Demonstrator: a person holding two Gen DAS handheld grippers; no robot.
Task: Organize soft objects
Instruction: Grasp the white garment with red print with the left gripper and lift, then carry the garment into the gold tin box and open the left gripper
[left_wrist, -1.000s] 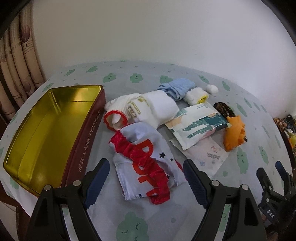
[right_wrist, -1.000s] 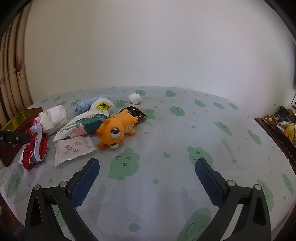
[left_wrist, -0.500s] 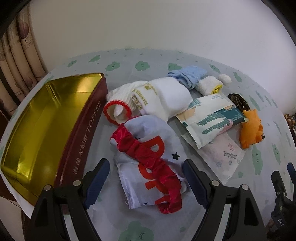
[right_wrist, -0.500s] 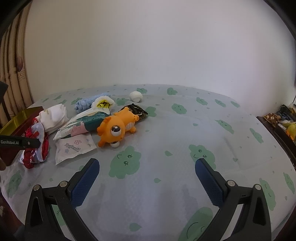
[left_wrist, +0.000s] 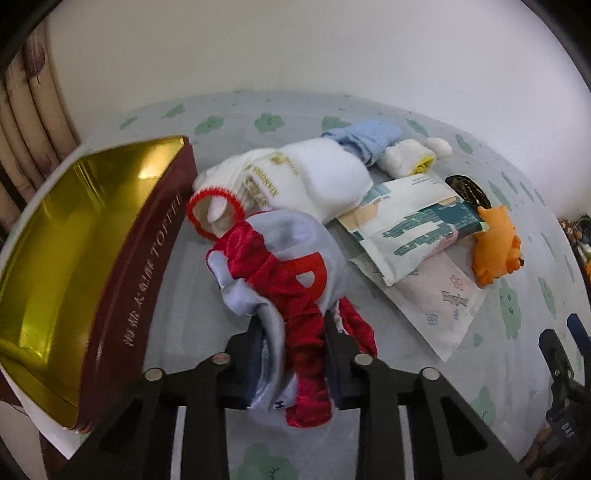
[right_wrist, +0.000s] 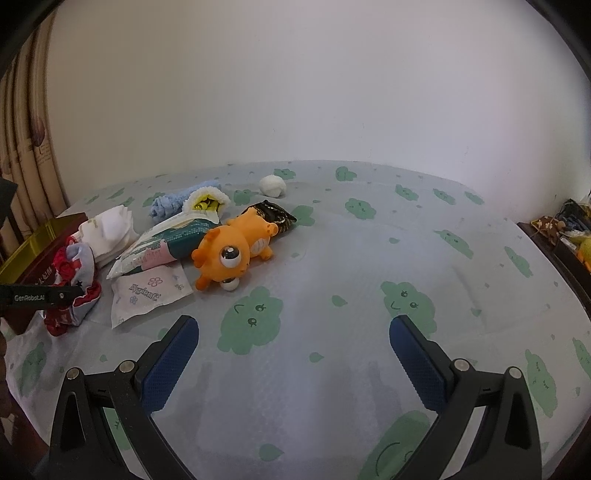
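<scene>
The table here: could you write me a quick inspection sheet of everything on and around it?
Surface: tablecloth with green cloud print.
Job's things: red-and-grey cloth, white socks, blue cloth, orange toy, gold tin, nothing visible in it.
Clutter: tissue packs, white ball, dark wrapper.
Grippers: left gripper has just closed on the red-and-grey cloth; right gripper open, with nothing between its fingers.
Cables: nothing seen.
Surroundings: white wall, curtain.
</scene>
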